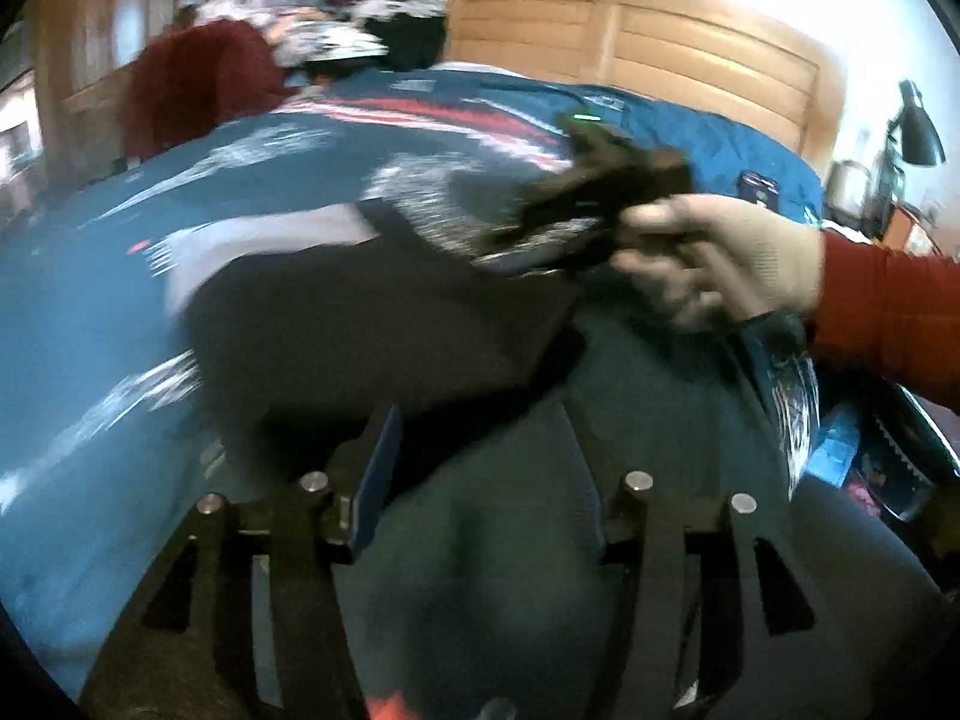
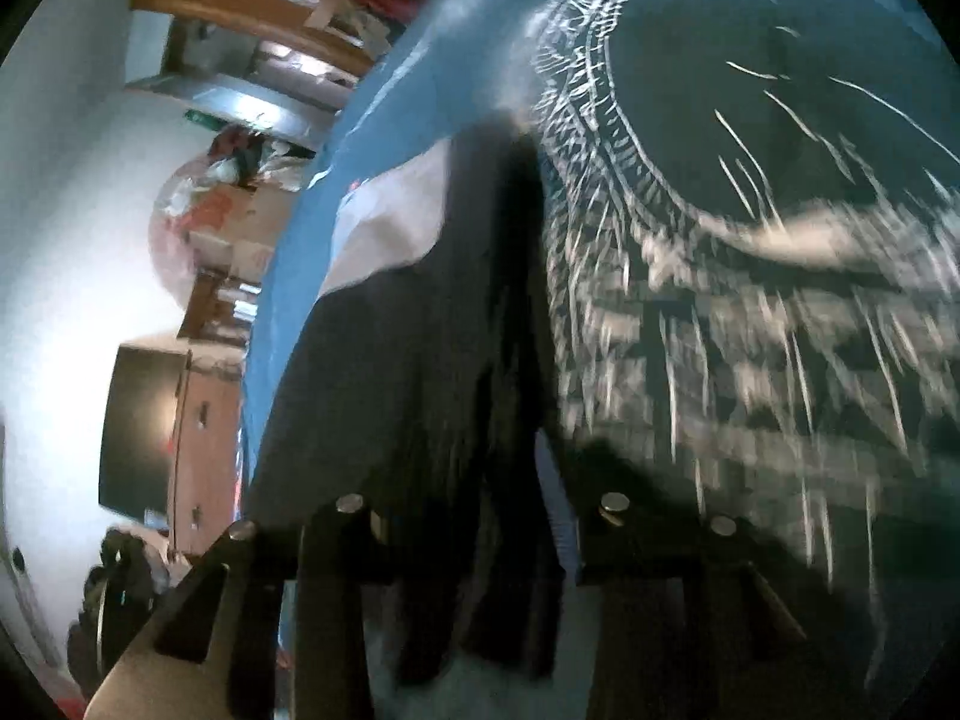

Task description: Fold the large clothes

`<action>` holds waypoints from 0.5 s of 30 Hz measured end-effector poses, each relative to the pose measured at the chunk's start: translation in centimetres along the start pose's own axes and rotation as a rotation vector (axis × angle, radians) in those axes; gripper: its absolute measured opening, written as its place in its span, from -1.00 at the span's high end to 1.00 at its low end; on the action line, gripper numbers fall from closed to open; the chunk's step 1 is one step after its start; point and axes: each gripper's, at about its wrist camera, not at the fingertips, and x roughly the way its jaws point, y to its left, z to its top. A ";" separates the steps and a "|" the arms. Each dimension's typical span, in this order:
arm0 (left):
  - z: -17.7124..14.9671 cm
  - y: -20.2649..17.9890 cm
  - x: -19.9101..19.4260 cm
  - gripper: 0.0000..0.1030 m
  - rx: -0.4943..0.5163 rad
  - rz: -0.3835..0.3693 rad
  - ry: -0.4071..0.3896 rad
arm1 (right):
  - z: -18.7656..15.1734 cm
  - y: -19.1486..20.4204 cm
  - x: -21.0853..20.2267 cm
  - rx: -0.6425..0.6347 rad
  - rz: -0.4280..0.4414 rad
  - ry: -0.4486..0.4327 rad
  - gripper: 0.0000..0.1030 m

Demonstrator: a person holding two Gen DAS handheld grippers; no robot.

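Observation:
A large dark garment [image 1: 360,330] with a pale grey panel [image 1: 270,240] lies spread over the bed's blue patterned cover [image 1: 90,330]. Its near part bunches between the fingers of my left gripper [image 1: 477,480], which looks shut on the cloth. Farther right, a hand [image 1: 720,258] in a red sleeve holds my right gripper [image 1: 600,204] above the garment's far edge. In the right wrist view the dark garment [image 2: 420,360] hangs in folds through my right gripper [image 2: 480,540], hiding its fingertips. Both views are blurred by motion.
A pile of mixed clothes [image 1: 360,12] and a dark red garment [image 1: 204,78] sit at the bed's far end by a wooden headboard [image 1: 660,36]. A black lamp [image 1: 918,126] stands at right. A small dark object [image 1: 759,186] lies on the cover. A black screen [image 2: 144,426] stands beside the bed.

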 end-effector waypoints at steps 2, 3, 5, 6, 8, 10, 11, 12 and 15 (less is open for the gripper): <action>-1.1 1.5 -0.7 -0.15 -0.052 0.043 0.005 | -1.9 1.2 -0.7 -0.017 0.015 0.011 0.08; -1.9 2.9 -0.8 -0.16 -0.093 0.075 0.012 | -3.1 1.9 -0.7 -0.027 0.019 0.017 0.07; -2.4 4.1 -0.2 -0.16 -0.120 0.107 0.023 | -4.4 2.6 -0.7 -0.034 0.029 0.033 0.03; -2.5 4.3 0.1 -0.16 -0.131 0.110 0.027 | -5.0 3.0 -0.5 -0.036 0.028 0.037 -0.01; -2.2 4.4 0.8 -0.16 -0.125 0.104 0.020 | -6.0 3.4 0.0 -0.029 0.033 0.042 -0.02; -1.6 4.1 2.1 -0.17 -0.109 0.100 0.017 | -6.4 3.3 0.2 0.001 0.053 0.043 -0.02; -1.2 4.2 2.7 -0.17 -0.101 0.104 0.015 | -6.5 3.4 0.4 0.019 0.070 0.038 -0.02; -0.7 4.4 3.7 -0.19 -0.087 0.122 0.017 | -6.7 3.3 0.5 0.042 0.095 0.026 -0.03; -0.7 5.3 6.5 -0.20 -0.074 0.164 0.065 | -7.8 1.8 0.5 0.047 0.096 0.014 0.31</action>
